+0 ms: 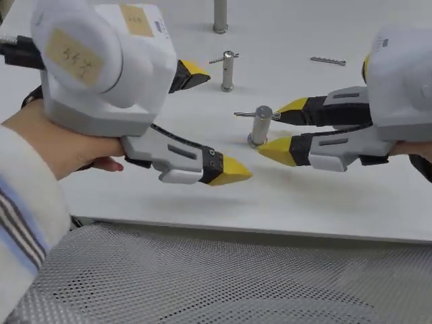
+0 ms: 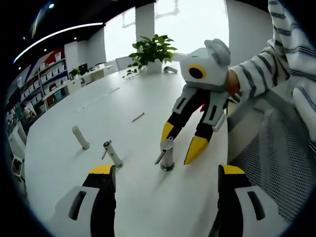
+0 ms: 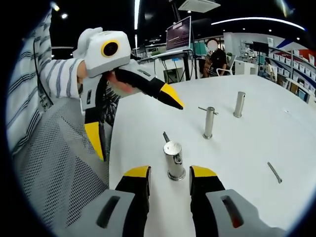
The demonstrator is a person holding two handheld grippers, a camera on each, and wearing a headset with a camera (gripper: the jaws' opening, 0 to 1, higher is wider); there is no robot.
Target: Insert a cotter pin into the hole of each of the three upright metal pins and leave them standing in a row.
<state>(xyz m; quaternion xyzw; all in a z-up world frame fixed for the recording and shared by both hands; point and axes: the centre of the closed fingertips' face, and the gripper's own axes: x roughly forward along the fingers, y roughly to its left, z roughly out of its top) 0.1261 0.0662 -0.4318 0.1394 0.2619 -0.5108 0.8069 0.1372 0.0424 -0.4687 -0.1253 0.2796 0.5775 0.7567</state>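
Three upright metal pins stand in a row on the white table [image 1: 324, 202]. The nearest pin [image 1: 260, 126] carries a cotter pin [image 1: 246, 114] through its top. My right gripper [image 1: 278, 128] is open, one jaw on either side of that pin [image 3: 174, 160], not clamping it. The middle pin [image 1: 228, 71] also holds a cotter pin [image 1: 219, 59]. No cotter pin shows in the far pin [image 1: 220, 17]. A loose cotter pin [image 1: 328, 61] lies flat at the back right. My left gripper [image 1: 216, 121] hovers wide open to the left of the near pin [image 2: 167, 154], holding nothing.
A grey mesh chair back [image 1: 216, 277] sits against the table's front edge. In the left gripper view a potted plant [image 2: 153, 49] stands at the table's far end. A person [image 3: 216, 57] sits in the background.
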